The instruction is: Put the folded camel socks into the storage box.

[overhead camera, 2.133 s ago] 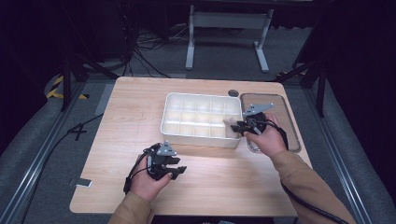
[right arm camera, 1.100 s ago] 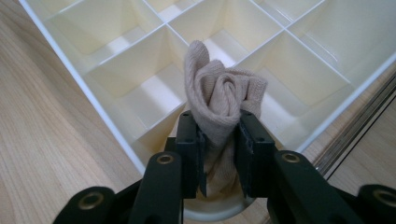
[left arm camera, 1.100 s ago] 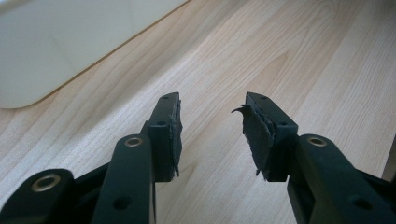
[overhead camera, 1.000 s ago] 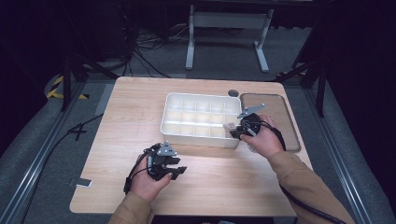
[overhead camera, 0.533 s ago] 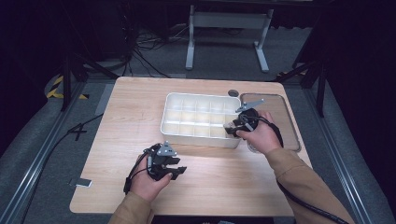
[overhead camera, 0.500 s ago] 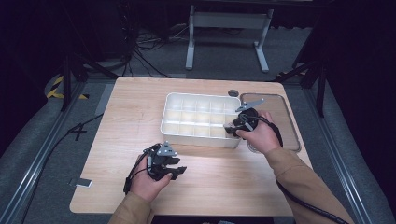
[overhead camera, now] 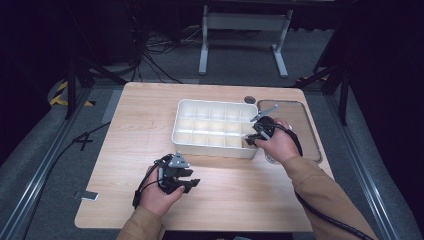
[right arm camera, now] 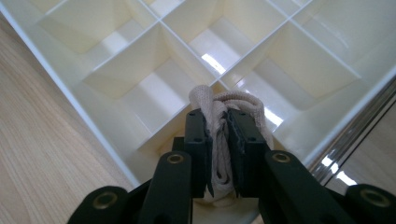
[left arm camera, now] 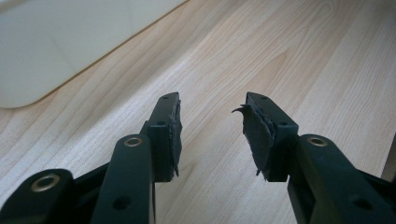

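A white compartment tray (overhead camera: 186,120) sits in the middle of the wooden table. My right gripper (overhead camera: 252,139) hangs over the tray's near right corner, shut on a bundle of beige cord (right arm camera: 219,109). In the right gripper view the cord is pinched between the jaws above the corner compartment of the tray (right arm camera: 56,70). My left gripper (overhead camera: 187,184) rests low over the bare table near the front edge, open, with nothing between its fingers (left arm camera: 170,135). The tray's rounded corner (left arm camera: 42,60) shows at the upper left of the left gripper view.
A clear lid or flat tray (overhead camera: 300,120) lies on the table just right of the compartment tray, under the right hand. A dark round hole (overhead camera: 249,99) marks the table behind the tray. Bare wood (overhead camera: 140,125) spreads to the left.
The right gripper has moved left, from over the clear lid to above the tray's near right corner, carrying the cord. The left gripper has stayed in place.
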The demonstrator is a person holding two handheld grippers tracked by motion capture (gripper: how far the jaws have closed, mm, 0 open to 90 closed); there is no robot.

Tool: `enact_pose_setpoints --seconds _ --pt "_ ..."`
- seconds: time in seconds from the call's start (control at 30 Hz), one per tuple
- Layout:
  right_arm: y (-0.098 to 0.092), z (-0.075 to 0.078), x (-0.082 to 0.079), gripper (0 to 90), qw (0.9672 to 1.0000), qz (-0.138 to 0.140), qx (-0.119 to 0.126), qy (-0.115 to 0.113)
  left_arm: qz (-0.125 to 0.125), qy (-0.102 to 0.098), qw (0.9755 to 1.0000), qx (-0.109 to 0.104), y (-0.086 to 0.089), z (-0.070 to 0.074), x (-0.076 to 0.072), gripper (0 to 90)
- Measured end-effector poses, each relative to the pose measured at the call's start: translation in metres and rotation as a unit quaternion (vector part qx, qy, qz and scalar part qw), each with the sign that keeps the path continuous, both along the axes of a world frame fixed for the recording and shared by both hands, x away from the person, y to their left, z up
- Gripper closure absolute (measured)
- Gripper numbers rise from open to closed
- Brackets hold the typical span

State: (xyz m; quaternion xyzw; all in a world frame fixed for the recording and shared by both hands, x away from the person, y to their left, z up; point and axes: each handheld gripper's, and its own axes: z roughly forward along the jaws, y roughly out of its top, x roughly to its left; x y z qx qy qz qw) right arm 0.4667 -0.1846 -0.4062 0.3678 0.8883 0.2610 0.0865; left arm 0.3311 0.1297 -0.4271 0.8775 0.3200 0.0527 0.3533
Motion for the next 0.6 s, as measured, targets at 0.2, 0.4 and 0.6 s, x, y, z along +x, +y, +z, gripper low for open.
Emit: enact_pose_setpoints --seconds 0.2,0.4,0.6 --pt "0.005 -0.010 0.006 79.4 0.9997 -0.009 -0.012 0.020 0.001 0.000 1.0000 0.001 0.000 0.000 0.000 57.1" --pt "0.013 -0.012 0.011 79.6 0.9983 -0.018 -0.037 0.041 0.001 0.000 1.0000 0.000 0.000 -0.001 -0.001 57.1" --pt "0.018 -0.012 0.012 79.4 0.9974 -0.018 -0.054 0.045 0.001 0.000 1.0000 -0.001 0.001 -0.001 0.000 57.0"
